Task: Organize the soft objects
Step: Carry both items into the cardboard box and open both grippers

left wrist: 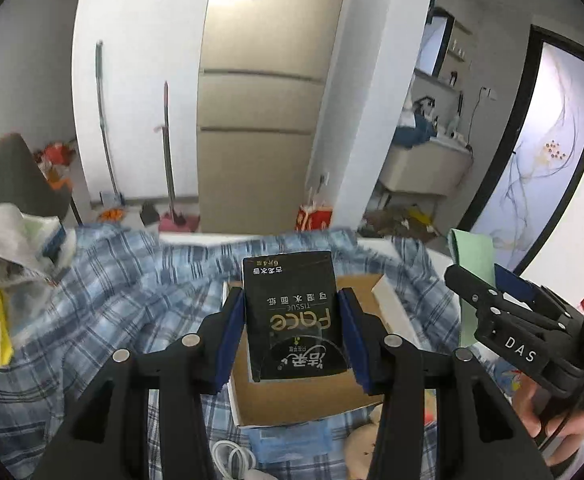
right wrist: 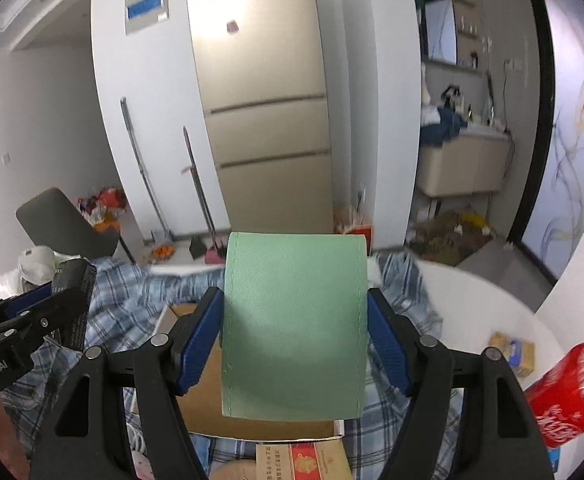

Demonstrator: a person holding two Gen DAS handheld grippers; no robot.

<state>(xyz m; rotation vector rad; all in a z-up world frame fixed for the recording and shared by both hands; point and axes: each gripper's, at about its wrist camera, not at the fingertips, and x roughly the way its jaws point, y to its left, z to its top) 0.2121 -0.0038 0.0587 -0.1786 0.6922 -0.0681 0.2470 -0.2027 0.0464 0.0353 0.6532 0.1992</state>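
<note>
My left gripper (left wrist: 290,332) is shut on a black tissue pack (left wrist: 294,314) with gold "Face" lettering, held over an open cardboard box (left wrist: 300,400) on a blue plaid cloth (left wrist: 124,304). My right gripper (right wrist: 294,340) is shut on a green soft pad (right wrist: 292,328), held above the same box (right wrist: 208,392). The right gripper shows at the right of the left wrist view (left wrist: 504,320), the left gripper at the left of the right wrist view (right wrist: 32,320).
Plastic bags (left wrist: 8,248) lie at the left. A white cable (left wrist: 232,456) and a beige plush (left wrist: 362,444) lie in front of the box. A red packet (right wrist: 568,392) and a yellow snack pack (right wrist: 512,352) sit on the white table at the right. A red-and-gold box (right wrist: 304,460) lies near the front.
</note>
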